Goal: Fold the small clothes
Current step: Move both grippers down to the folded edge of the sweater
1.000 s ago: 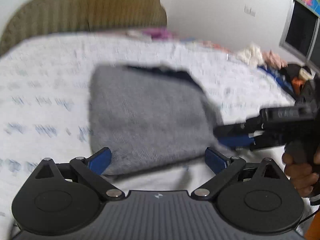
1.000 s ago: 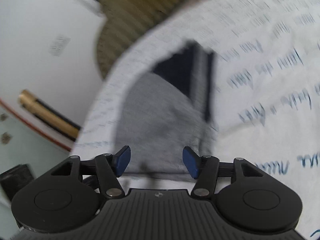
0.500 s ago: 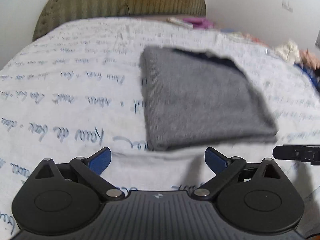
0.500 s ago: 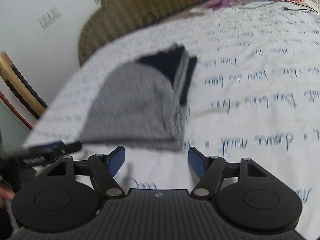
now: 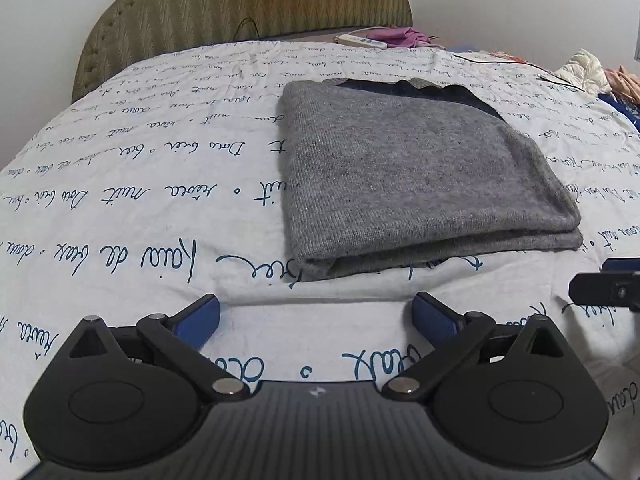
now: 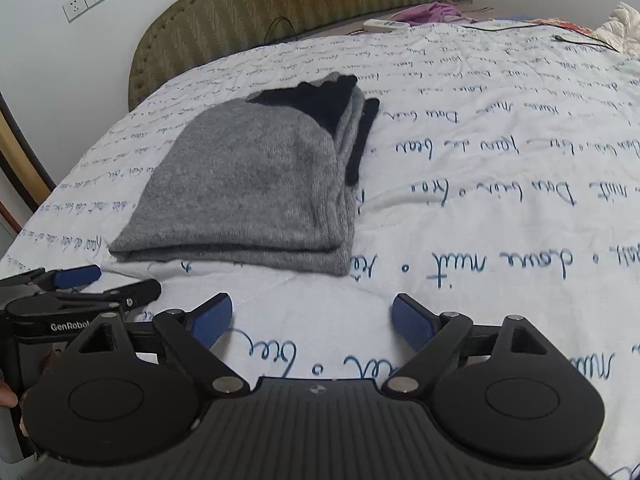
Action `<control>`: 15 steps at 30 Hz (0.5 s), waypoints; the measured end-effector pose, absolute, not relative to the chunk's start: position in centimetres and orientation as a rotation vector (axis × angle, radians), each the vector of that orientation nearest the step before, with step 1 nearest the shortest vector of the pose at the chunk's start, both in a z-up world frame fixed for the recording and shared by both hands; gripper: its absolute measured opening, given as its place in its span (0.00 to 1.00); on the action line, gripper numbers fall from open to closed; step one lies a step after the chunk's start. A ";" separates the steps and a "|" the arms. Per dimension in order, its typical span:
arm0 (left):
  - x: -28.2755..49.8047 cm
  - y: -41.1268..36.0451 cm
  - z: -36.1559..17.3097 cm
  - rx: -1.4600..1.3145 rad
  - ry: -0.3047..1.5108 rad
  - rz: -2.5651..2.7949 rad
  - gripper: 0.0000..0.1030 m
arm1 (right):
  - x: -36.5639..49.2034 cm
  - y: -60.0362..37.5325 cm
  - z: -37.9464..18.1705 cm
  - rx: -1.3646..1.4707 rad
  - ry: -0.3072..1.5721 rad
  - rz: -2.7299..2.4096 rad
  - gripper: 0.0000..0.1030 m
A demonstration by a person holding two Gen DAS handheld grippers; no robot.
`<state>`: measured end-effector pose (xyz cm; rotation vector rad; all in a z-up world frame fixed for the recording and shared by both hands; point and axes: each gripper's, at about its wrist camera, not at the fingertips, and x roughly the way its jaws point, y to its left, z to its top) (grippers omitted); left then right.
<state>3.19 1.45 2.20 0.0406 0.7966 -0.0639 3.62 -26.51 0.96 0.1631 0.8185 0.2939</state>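
A grey knit garment point(image 5: 412, 176) with dark navy trim lies folded into a thick rectangle on the white bedsheet; it also shows in the right wrist view point(image 6: 256, 184). My left gripper point(image 5: 316, 316) is open and empty, hovering just short of the garment's near edge. My right gripper point(image 6: 312, 318) is open and empty, also short of the near edge. The left gripper's fingers point(image 6: 76, 276) show at the left of the right wrist view. The tip of the right gripper point(image 5: 616, 284) shows at the right edge of the left wrist view.
The bed point(image 5: 120, 184) has a white sheet with blue script and an olive padded headboard point(image 5: 240, 12). A remote point(image 5: 360, 41) and a purple cloth point(image 5: 400, 35) lie near the headboard. More clothes point(image 5: 592, 76) are piled at the far right. A cable point(image 6: 560, 36) runs across the sheet.
Both grippers have pulled back from the folded garment, which now lies free on the sheet. Both views have steadied and widened; the jaws stay open.
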 end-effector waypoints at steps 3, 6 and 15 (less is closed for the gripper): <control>2.9 1.5 2.0 0.042 0.775 -0.066 1.00 | 2.9 -26.2 0.7 0.131 0.797 0.288 0.89; 2.8 1.5 1.9 0.037 0.761 -0.069 1.00 | 2.5 -25.8 0.7 0.104 0.790 0.286 0.91; 2.1 2.0 2.0 0.012 0.741 -0.070 1.00 | 1.1 -24.0 -0.3 0.004 0.725 0.264 0.96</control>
